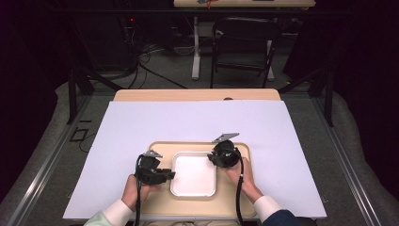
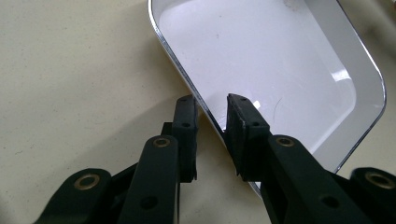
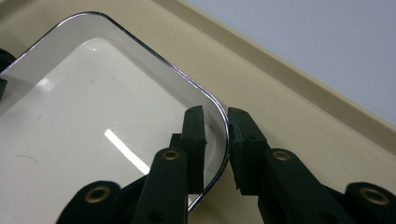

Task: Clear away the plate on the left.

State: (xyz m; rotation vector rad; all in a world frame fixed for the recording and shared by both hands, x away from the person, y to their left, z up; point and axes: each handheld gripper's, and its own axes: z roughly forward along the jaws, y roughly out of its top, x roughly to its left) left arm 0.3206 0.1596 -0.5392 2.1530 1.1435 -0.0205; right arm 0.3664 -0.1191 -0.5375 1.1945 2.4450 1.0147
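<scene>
A shiny rectangular metal dish [image 1: 194, 176] with a white inside lies empty on a beige tray [image 1: 197, 208]. My left gripper [image 1: 170, 175] is at the dish's left rim. In the left gripper view its jaws [image 2: 211, 112] straddle the rim of the dish [image 2: 280, 56] with a gap on either side, so they are open. My right gripper [image 1: 213, 158] is at the dish's far right corner. In the right gripper view it [image 3: 217, 122] is shut on the rounded corner rim of the dish [image 3: 93, 116], one pad inside and one outside.
The beige tray [image 3: 289, 107] sits on a large white sheet [image 1: 197, 117] that covers the wooden table [image 1: 197, 94]. Beyond the table stand a dark chair [image 1: 242, 42] and a table leg, with cables on the floor. Both forearms enter from the bottom edge.
</scene>
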